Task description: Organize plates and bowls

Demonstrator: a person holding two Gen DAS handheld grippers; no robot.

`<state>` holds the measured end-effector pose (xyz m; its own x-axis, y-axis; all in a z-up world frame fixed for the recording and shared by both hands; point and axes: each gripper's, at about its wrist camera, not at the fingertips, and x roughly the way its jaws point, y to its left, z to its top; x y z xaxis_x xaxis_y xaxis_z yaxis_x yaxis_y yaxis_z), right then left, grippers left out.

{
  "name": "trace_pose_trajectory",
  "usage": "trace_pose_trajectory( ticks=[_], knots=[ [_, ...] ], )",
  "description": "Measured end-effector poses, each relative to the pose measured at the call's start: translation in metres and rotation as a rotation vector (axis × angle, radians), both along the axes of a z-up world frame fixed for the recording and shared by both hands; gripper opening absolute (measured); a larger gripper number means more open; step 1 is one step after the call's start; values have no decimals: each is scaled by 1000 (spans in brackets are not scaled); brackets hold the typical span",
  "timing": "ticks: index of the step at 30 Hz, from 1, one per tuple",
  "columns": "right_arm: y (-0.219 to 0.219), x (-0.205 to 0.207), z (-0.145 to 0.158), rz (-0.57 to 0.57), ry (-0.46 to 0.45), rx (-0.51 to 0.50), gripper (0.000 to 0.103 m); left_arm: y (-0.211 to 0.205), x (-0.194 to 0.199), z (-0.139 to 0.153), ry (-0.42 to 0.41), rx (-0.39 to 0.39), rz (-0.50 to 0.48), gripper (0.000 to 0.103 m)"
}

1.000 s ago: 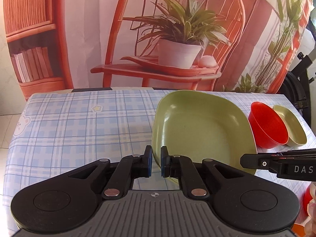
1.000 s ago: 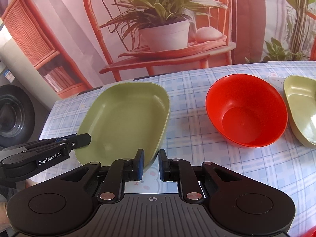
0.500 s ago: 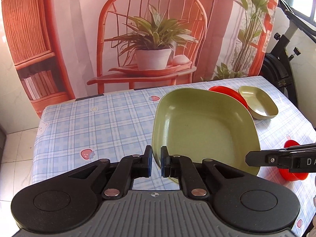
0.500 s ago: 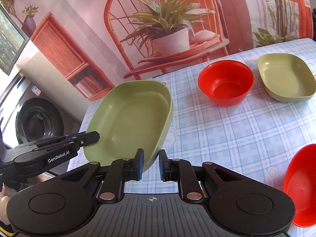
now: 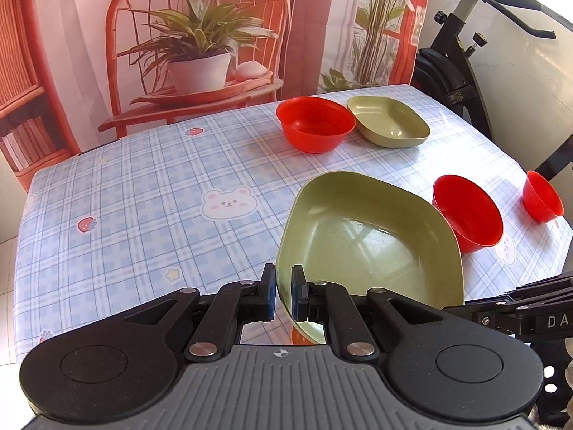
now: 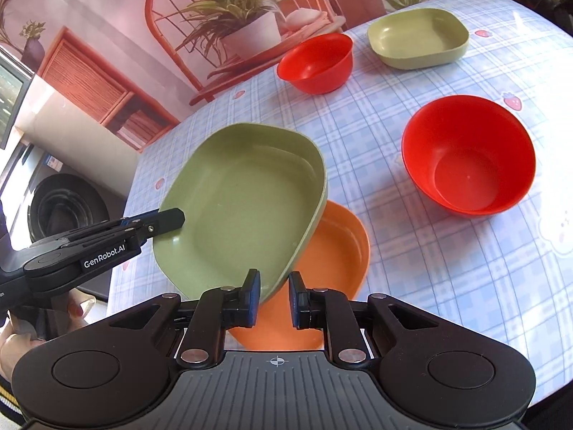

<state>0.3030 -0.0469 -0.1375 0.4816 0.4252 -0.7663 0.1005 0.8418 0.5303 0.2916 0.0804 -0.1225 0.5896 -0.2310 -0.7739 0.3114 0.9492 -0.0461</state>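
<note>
Both grippers hold one large green plate (image 5: pixel 369 236), tilted in the air above an orange plate (image 6: pixel 336 254) that lies on the table. My left gripper (image 5: pixel 284 295) is shut on the plate's left rim; it also shows in the right wrist view (image 6: pixel 168 220). My right gripper (image 6: pixel 274 299) straddles the near rim of the green plate (image 6: pixel 243 204) with a visible gap on its right side. A second, smaller green plate (image 5: pixel 388 122) sits at the far right of the table, beside a red bowl (image 5: pixel 315 123).
Another red bowl (image 5: pixel 467 211) stands just right of the held plate, also seen in the right wrist view (image 6: pixel 469 154). A small red bowl (image 5: pixel 542 197) sits at the table's right edge. An exercise bike (image 5: pixel 462 68) stands beyond the table (image 5: pixel 143 186).
Both grippers pulled back and rose with the green plate, bringing it over the orange plate. More of the table and the far bowls came into view. The right jaws have widened slightly.
</note>
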Motion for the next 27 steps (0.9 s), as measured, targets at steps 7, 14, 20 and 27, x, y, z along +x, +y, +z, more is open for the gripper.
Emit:
trace_pose_trajectory(
  ticks=[7,14,20,27],
  knots=[
    [-3,-19,-11,-12,35,8,16,-8,-8,-8,12,19,-9,9],
    [-5,-22,-20,-7,57,-1,15,-9,-10,-19,24,25,-11,9],
    [-4,-19,-23,-2,73,-4,15,-5,-8,-26,35,40,-11,9],
    [-4,-17,-30,-2,84,-11,16,-9,-8,-37,44,57,-8,9]
  ],
)
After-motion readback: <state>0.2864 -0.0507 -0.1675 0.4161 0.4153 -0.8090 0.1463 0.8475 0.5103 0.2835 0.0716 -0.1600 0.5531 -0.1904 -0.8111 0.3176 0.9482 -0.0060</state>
